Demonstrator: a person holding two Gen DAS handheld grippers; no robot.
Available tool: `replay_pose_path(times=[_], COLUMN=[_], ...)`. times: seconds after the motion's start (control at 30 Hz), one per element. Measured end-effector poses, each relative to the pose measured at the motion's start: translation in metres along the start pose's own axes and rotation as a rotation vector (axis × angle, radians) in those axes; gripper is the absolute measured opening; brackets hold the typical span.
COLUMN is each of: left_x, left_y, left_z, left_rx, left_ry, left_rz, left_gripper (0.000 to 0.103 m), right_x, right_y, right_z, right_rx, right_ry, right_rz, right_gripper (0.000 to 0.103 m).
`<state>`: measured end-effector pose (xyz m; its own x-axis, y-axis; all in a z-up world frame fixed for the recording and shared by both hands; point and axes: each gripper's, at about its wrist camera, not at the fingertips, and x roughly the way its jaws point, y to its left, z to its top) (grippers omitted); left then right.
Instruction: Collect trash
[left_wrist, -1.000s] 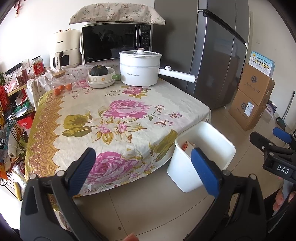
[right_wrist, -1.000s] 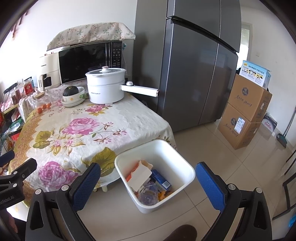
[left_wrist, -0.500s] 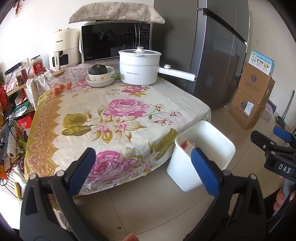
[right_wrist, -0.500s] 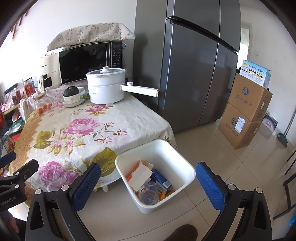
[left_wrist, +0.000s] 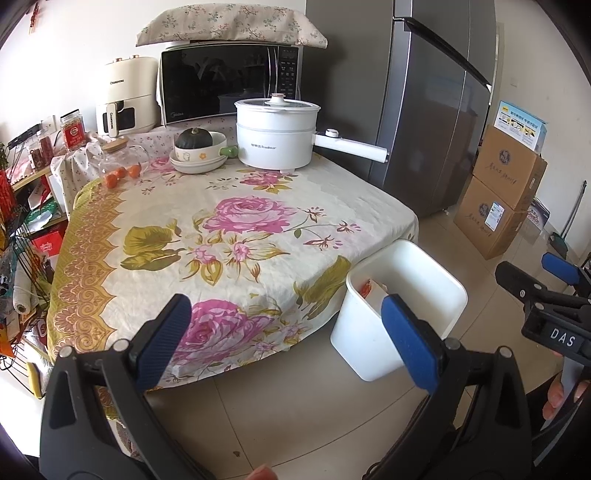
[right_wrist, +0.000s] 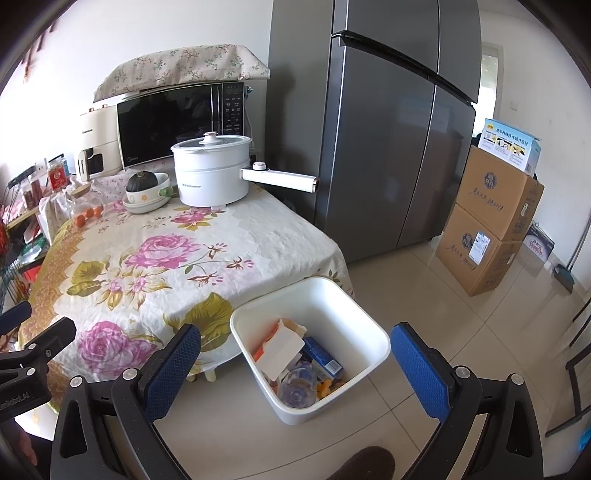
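Observation:
A white plastic bin (right_wrist: 373, 339) stands on the tiled floor by the table's near right corner. Inside lie a white-and-orange carton (right_wrist: 282, 345), a blue packet (right_wrist: 321, 356), a clear plastic cup (right_wrist: 295, 387) and orange scraps. In the left wrist view the same bin (left_wrist: 436, 295) shows only a bit of the carton. My left gripper (left_wrist: 288, 338) is open and empty, held in front of the table edge. My right gripper (right_wrist: 299, 369) is open and empty, hovering above the bin. Each gripper shows at the edge of the other's view.
The floral tablecloth (left_wrist: 236, 236) covers the table, with a white electric pot (left_wrist: 277, 133), a bowl holding a dark squash (left_wrist: 197, 147) and a jar of oranges (left_wrist: 122, 164) at the back. A grey fridge (right_wrist: 388, 129) and stacked cardboard boxes (right_wrist: 487, 221) stand right. A wire rack (left_wrist: 18, 236) crowds the left.
Hardly anything differs; both views drift very slightly. Both grippers stay open and empty.

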<state>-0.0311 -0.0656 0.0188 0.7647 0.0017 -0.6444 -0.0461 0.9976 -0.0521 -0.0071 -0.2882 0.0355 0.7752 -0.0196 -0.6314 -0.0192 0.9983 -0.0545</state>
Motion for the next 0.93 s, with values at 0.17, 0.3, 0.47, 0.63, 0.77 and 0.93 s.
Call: replay_pose_path(times=[0.17,0.3,0.47,0.63,0.77,0.93], left_x=[0.0001,-0.0014,-0.0022,-0.0009,-0.0006,0.0006], left_y=[-0.0037,-0.0064,-0.0061,-0.0057,-0.0068,-0.0038], left_z=[-0.0006,-0.0006,-0.0002,-0.0006,-0.0003,0.0025], left_rx=[0.022,0.038,0.036,0.037,0.037,0.032], left_ry=[0.0,-0.005,-0.003,0.006,0.012,0.022], left_rz=[-0.003,-0.008,-0.007,-0.024,-0.039,-0.046], left_gripper=[0.102,0.102,0.102,0.102,0.102,0.102], right_x=[0.0002,0.0002,0.0004,0.0005,0.0004,0.0006], right_y=[0.0007,0.0005,0.0008,0.0007,0.0006,0.0004], right_z=[-0.0013,-0.0012,-0.0021,-0.0029,-0.0028,-0.004], right_rx=[0.0,-0.001,-0.001,0.0,0.0,0.001], right_ry=[0.001,0.002,0.002,0.002,0.001,-0.001], right_rz=[-0.001,-0.001,-0.002,-0.002,-0.002,-0.003], right_gripper=[0.103,0.103,0.103,0.103,0.103,0.103])
